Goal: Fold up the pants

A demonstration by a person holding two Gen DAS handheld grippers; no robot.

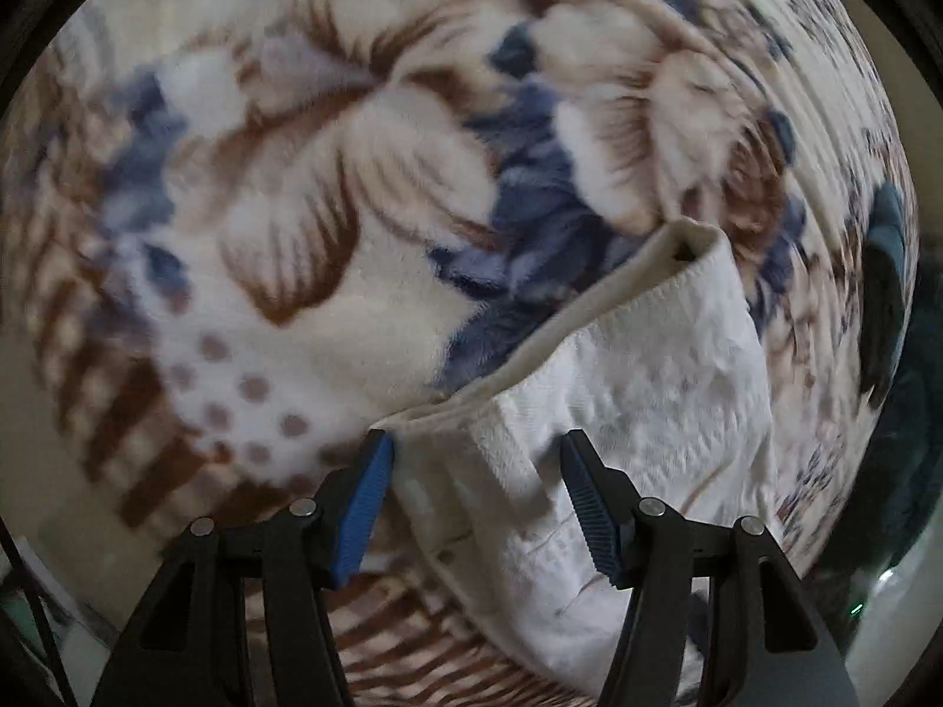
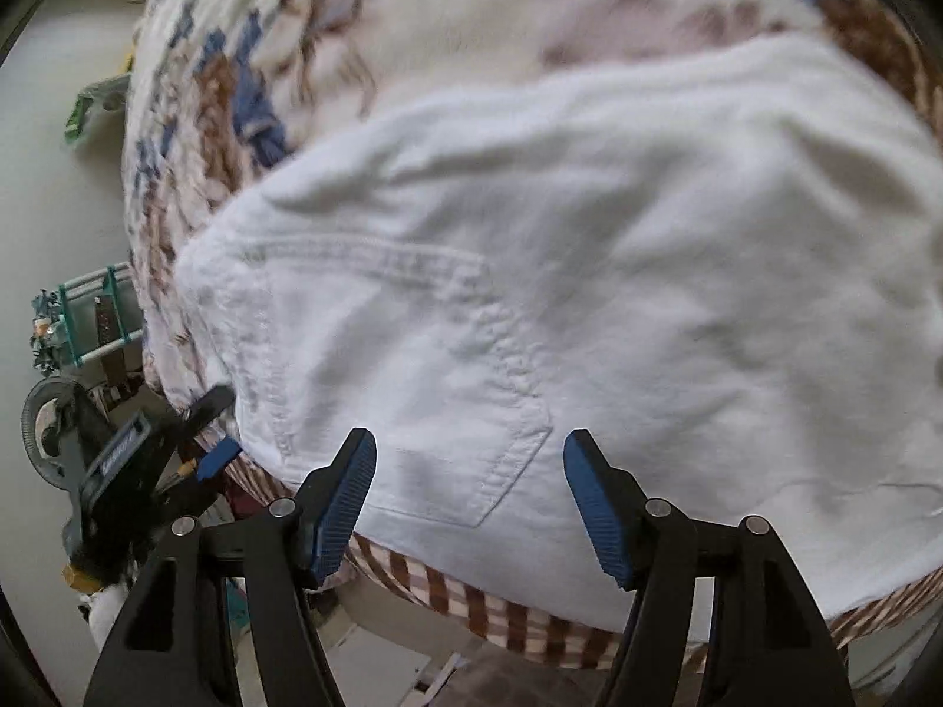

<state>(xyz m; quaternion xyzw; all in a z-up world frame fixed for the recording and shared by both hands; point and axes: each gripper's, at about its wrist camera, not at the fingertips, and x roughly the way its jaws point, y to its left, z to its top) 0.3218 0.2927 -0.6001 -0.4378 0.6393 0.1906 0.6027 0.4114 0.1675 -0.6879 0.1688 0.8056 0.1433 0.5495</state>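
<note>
Below both cameras, a pair of white textured cotton pants [image 2: 530, 294] lies spread on a plush cream blanket printed with brown and blue flowers [image 1: 330, 188], which covers a raised surface. From the right wrist view, the pants fill most of the picture, with a stitched back pocket [image 2: 454, 412] facing up near the lower middle and the fabric's near edge resting close to the blanket's brown checked border [image 2: 518, 618]. The right gripper [image 2: 470, 495], black with blue ribbed pads, hovers just above that pocket, its jaws wide apart and closed on nothing. At the lower left of the same view, the left gripper [image 2: 212, 442] reaches in at the corner of the pants, one blue pad visible beside the cloth. From the left wrist view, the left gripper [image 1: 474, 501] has its jaws spread apart, with a hemmed edge of the pants [image 1: 589, 318] rising between and beyond them; the left pad sits just at the fold of the cloth, though it is unclear whether it touches. The hem shows a cream inner band and an open end at its far tip. Past the blanket's left edge in the right wrist view, a teal rack [image 2: 88, 312] stands against a pale floor [image 2: 53, 188]. Both pictures are softly blurred.
</note>
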